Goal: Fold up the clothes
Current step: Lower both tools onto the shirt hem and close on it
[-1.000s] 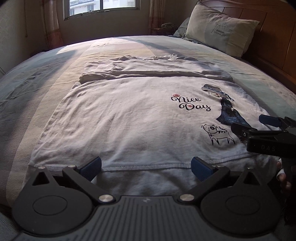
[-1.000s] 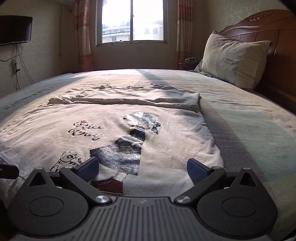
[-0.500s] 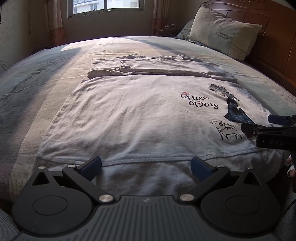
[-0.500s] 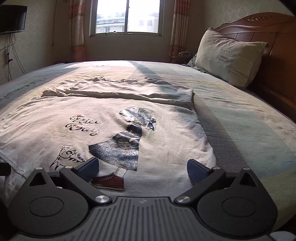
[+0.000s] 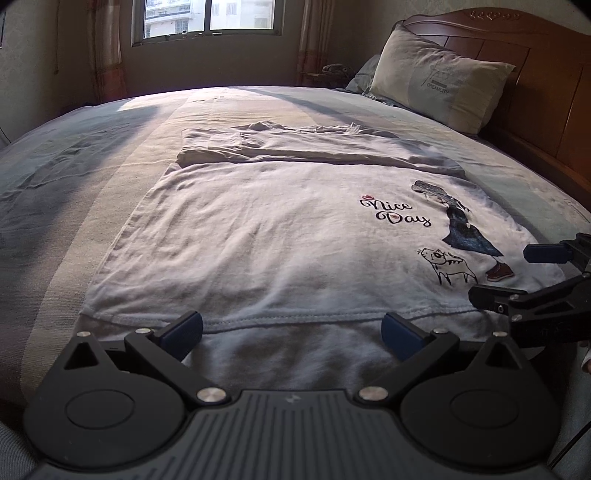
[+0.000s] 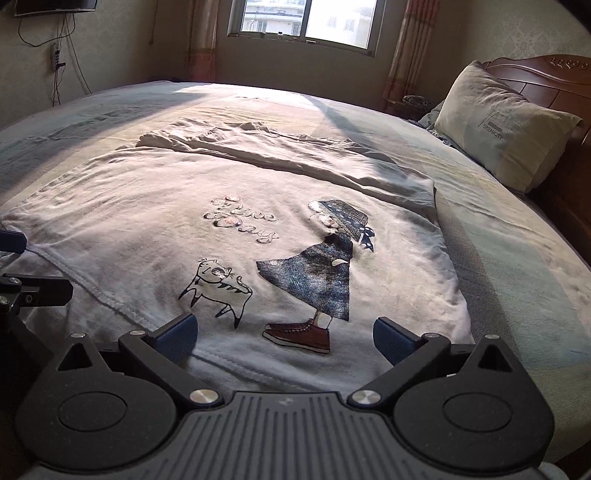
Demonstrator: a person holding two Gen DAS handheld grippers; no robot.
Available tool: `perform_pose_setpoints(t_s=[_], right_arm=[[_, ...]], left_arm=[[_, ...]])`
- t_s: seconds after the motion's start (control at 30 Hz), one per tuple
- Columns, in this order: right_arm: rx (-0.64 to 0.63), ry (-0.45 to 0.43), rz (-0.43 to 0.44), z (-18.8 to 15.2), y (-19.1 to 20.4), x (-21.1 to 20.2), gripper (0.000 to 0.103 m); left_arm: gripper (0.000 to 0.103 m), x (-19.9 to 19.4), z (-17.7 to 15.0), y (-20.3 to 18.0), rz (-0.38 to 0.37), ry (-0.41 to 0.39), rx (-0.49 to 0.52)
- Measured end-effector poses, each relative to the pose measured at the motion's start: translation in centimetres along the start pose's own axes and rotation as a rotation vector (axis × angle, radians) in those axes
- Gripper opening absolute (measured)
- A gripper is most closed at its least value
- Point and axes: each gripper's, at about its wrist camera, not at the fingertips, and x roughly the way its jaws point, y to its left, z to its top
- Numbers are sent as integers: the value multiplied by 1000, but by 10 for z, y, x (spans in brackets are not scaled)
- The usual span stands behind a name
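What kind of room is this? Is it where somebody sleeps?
Yes, it looks like a bedroom. There is a big bed with a wooden headboard and a pillow propped against it, and a curtained window. A white T-shirt lies spread on the bed.

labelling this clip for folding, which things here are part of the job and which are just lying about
Part of the job:
white printed cotton T-shirt
left gripper
right gripper

Just lying about:
beige rectangular pillow
striped bedsheet
carved wooden headboard
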Motion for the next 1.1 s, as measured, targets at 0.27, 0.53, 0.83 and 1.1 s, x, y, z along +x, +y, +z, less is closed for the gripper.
perform_pose_setpoints(t_s=[0.27,0.53,0.83,1.1], right_arm=[[-479,-94,9,-11,42,-40,103],[-777,-46,73,-43,94,-26,103],[-729,-86,-73,-34,85,-27,103],[-660,-156,-102,-26,75,-43,103]], left_arm=[[102,-32,15,-1,60,-130,209],[102,-37,11,-22,5,-67,414],[102,-34,6,-49,-23,-24,506],[102,-36,2,-57,-30,-6,557]])
